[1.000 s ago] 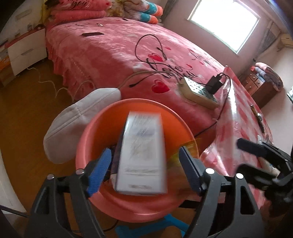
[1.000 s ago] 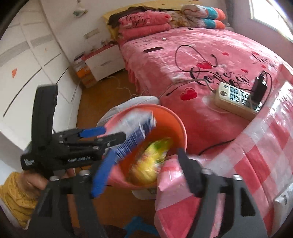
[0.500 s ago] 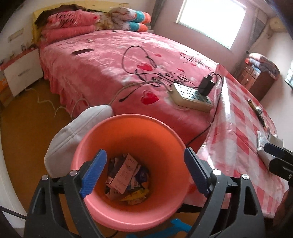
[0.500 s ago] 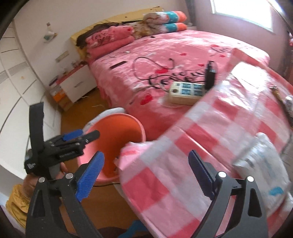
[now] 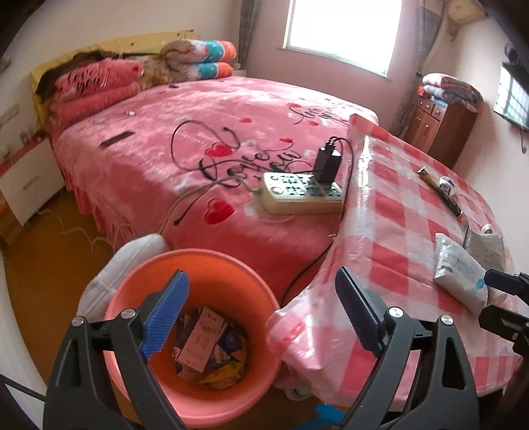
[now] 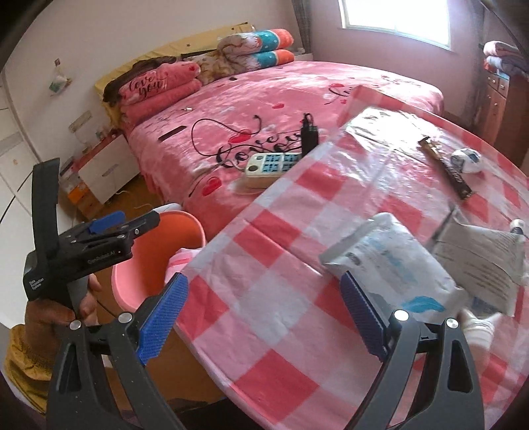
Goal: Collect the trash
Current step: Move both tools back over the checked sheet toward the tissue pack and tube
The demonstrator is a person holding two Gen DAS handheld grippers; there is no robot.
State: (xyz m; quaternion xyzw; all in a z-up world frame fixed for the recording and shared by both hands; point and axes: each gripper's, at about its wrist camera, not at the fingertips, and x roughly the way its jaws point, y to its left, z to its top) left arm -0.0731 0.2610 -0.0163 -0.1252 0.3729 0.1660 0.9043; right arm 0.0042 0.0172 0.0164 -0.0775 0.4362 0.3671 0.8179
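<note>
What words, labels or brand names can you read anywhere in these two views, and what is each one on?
"Love you": folded pink blanket at the head of the bed.
"Love": black script on the pink bedspread; the rest is unclear.
"Genrobot.AI": side of the left gripper.
"Data Acquisition System": its handle, small but legible.
Pink carton in the orange bin: print too small.
White wipes pack, paper sheet, brown wrapper: blurred, unreadable.

Pink bed (image 5: 205,139) under bright window (image 5: 340,29), wooden floor (image 5: 49,264).

Black gripper (image 6: 261,317) frames, ribbed blue pads, silver screws; seemingly mustard sleeve (image 6: 23,360).
</note>
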